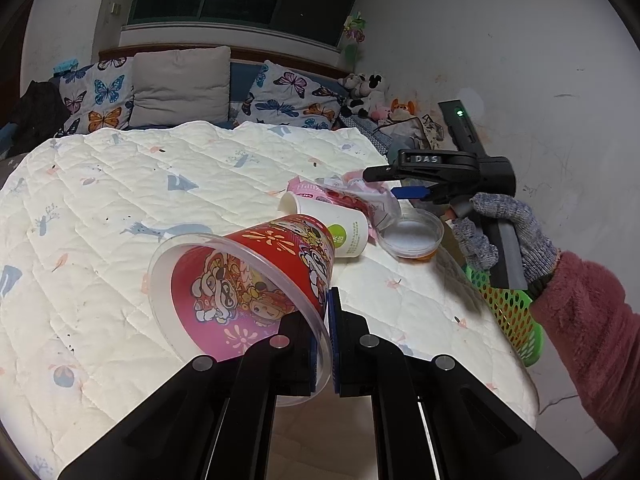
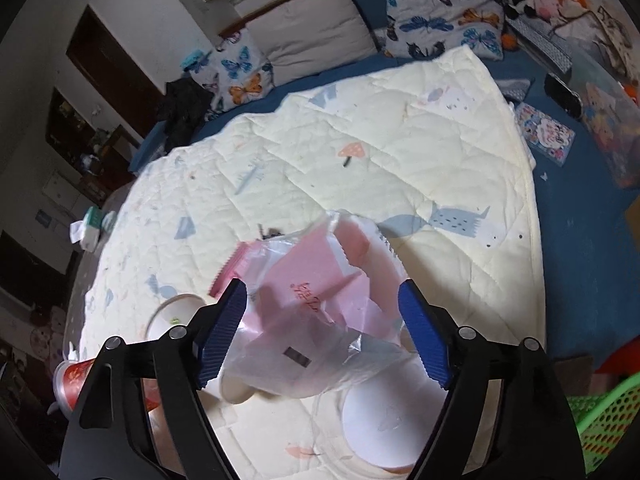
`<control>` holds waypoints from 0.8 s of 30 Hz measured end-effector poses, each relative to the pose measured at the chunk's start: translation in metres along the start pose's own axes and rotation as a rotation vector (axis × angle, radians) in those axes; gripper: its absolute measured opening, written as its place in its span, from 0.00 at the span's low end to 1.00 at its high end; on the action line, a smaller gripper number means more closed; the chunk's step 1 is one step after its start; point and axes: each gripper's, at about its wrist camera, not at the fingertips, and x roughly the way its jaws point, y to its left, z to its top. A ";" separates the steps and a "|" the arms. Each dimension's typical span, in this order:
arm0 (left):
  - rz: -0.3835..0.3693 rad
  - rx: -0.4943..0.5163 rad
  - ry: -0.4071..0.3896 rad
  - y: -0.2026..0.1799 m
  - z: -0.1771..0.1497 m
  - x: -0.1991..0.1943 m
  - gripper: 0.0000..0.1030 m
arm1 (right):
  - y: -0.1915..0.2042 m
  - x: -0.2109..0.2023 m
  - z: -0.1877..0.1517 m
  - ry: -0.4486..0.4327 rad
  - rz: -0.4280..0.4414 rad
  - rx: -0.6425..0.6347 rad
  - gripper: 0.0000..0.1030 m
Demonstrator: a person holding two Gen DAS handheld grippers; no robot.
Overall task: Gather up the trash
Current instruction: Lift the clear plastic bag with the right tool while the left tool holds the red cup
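Observation:
My left gripper (image 1: 325,344) is shut on the rim of a clear plastic cup with a red cartoon print (image 1: 248,280), holding it tilted just above the quilt. Behind it lie a white paper cup (image 1: 328,228), pink and clear plastic wrappers (image 1: 352,196) and a clear lid (image 1: 412,236). My right gripper (image 1: 400,184) shows there over the wrappers. In the right wrist view my right gripper (image 2: 320,332) is open, its blue pads (image 2: 424,336) either side of the pink and clear wrapper (image 2: 312,300). The red cup (image 2: 72,380) shows at lower left.
A green perforated basket (image 1: 508,308) stands at the bed's right edge, also in the right wrist view (image 2: 604,424). The cream quilt (image 1: 160,184) covers the bed. Butterfly pillows (image 1: 292,96) and soft toys (image 1: 364,92) are at the headboard.

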 end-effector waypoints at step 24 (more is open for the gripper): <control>0.002 -0.017 -0.006 0.003 0.000 -0.004 0.05 | 0.018 -0.007 -0.011 0.033 -0.026 -0.082 0.87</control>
